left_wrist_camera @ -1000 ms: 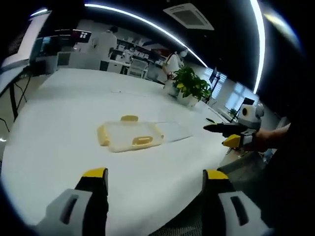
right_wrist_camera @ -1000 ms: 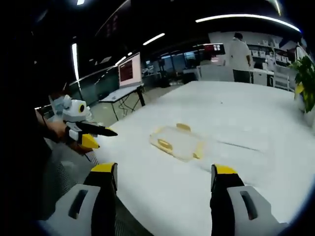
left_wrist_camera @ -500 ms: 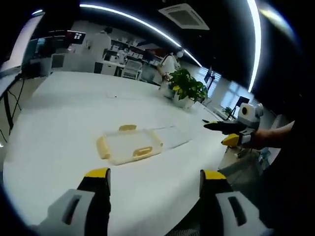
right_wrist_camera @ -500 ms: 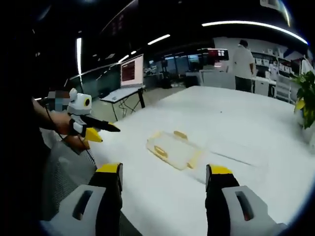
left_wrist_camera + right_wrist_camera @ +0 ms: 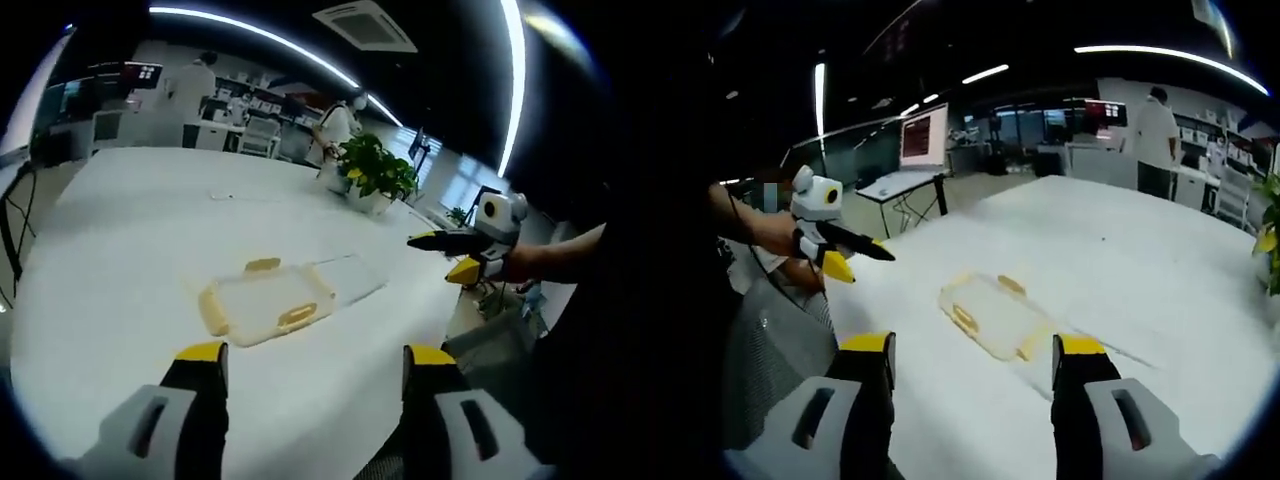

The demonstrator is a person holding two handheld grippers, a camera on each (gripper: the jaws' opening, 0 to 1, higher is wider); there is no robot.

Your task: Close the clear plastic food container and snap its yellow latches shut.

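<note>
The clear plastic container [image 5: 262, 303] lies low on the white table [image 5: 120, 230], straight ahead of my left gripper [image 5: 312, 362], which is open and holds nothing. Yellow latches [image 5: 297, 316] show on its near, far and left sides. A clear flat lid [image 5: 347, 274] rests against its right side. My right gripper [image 5: 452, 252] hovers past the table's right edge in a hand. In the right gripper view the container [image 5: 990, 313] sits just beyond my open right gripper [image 5: 970, 358], and the left gripper [image 5: 848, 251] hangs off the table's left edge.
A potted plant [image 5: 378, 178] stands at the table's far right. People work at benches [image 5: 240, 125] behind the table. A desk with a lit monitor [image 5: 923, 140] stands beyond the table's left side. A grey mesh chair [image 5: 775, 340] is near the person's arm.
Both views have shifted with the hands. The container and lid have stayed where they were, and both grippers remain open and apart from it.
</note>
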